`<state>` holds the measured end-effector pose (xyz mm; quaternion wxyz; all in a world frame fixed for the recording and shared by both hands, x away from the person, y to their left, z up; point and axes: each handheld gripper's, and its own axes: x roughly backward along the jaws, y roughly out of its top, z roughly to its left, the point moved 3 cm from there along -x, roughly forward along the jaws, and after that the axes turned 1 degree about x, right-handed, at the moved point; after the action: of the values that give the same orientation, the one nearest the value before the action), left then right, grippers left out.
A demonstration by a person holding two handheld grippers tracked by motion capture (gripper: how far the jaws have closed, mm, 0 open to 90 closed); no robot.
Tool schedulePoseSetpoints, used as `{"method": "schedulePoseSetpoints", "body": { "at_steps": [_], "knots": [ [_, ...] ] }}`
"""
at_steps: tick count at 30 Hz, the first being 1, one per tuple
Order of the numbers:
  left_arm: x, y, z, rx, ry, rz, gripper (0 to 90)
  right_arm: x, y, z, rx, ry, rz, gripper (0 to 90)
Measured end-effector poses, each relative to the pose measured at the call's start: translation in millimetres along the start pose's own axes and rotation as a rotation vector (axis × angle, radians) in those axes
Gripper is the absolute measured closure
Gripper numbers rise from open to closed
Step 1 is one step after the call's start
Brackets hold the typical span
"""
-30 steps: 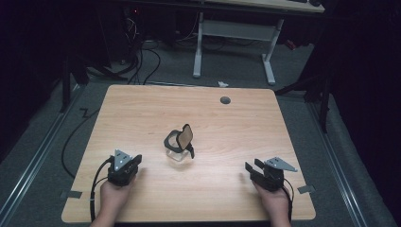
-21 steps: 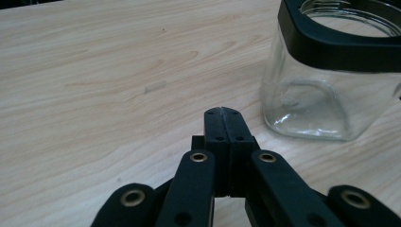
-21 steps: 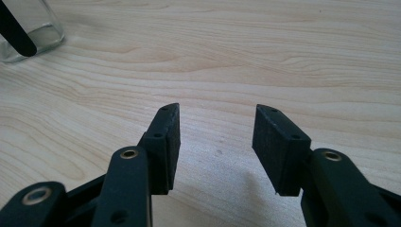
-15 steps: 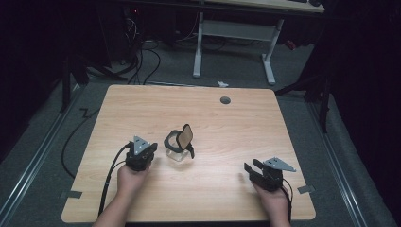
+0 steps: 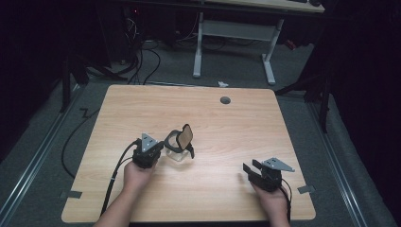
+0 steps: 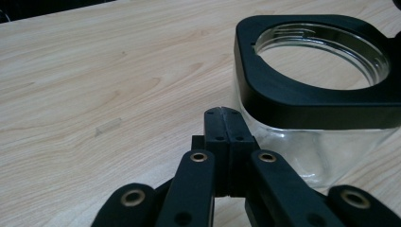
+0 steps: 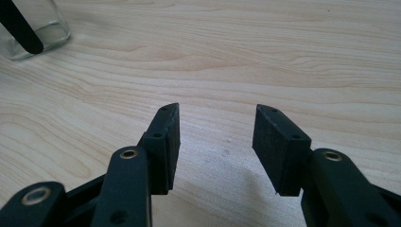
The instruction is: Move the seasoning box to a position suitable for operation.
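Left gripper view showed the left tongs (image 6: 222, 113) pressed closed, empty, the glass jar (image 6: 312, 90) at two o'clock; right tongs (image 7: 215, 142) gaped wide over bare bench (image 7: 236, 47).

Dim lab: wooden table (image 5: 227, 127), floor cables (image 5: 146, 61), desk frame (image 5: 234, 35) behind.

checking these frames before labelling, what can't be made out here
- Jar, left gripper view: the right side is cut off by the frame edge; its hinged lid is too small in the high view to read its fittings.
- Jar, right gripper view: just a corner at the top left edge.
- Left gripper: whether its shut jaws touch the glass is unclear.
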<state>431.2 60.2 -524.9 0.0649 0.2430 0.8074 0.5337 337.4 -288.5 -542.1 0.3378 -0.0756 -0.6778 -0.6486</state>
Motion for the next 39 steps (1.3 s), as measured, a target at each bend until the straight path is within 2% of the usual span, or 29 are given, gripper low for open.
{"method": "schedulePoseSetpoints", "body": {
  "at_steps": [4,7,11,15,17,19,22,25,28,31,35,37,39],
  "knots": [
    [5.9,-1.8,-4.6,-0.002,-0.013,0.003,90.0,-0.5,-0.2,0.1,0.001,0.002,0.0,52.2],
    [15.1,-4.0,-14.1,0.004,-0.03,0.003,90.0,-0.6,-0.5,0.1,-0.002,0.003,-0.001,52.2],
    [26.8,-13.0,-37.5,0.002,-0.074,0.018,90.0,-0.7,-0.7,-0.8,-0.006,0.007,0.0,52.2],
    [31.5,-24.7,-63.2,-0.01,-0.129,0.043,90.0,-0.2,-0.3,-0.6,-0.011,0.009,-0.006,52.2],
    [33.7,-27.5,-68.4,-0.017,-0.134,0.038,90.0,1.0,0.0,-0.4,-0.006,0.008,-0.009,52.2],
    [35.0,-28.1,-63.9,-0.015,-0.119,0.034,90.0,2.6,0.8,-0.6,-0.009,0.005,-0.014,52.2],
    [33.9,-24.2,-46.9,0.017,-0.074,0.017,90.0,5.0,0.8,-2.0,-0.014,0.001,-0.018,52.2],
    [25.4,-18.8,-30.9,0.025,-0.025,0.01,90.0,5.3,0.4,-3.0,-0.013,0.0,-0.02,52.2],
    [13.7,-16.9,-24.8,0.02,-0.004,0.013,90.0,4.3,0.2,-2.6,-0.014,0.0,-0.017,52.2],
    [8.8,-16.4,-26.1,0.027,-0.007,0.009,90.0,4.4,0.5,-2.4,-0.015,-0.003,-0.018,52.2],
    [10.9,-19.3,-32.6,0.022,-0.022,0.02,90.0,5.0,0.5,-3.5,-0.017,-0.005,-0.019,52.2],
    [13.5,-21.2,-38.6,0.021,-0.034,0.023,90.0,5.1,0.3,-4.3,-0.014,-0.006,-0.019,52.2],
    [15.4,-25.1,-49.2,0.022,-0.064,0.032,90.0,5.3,0.1,-4.9,-0.016,-0.006,-0.02,52.2]
  ]
}}
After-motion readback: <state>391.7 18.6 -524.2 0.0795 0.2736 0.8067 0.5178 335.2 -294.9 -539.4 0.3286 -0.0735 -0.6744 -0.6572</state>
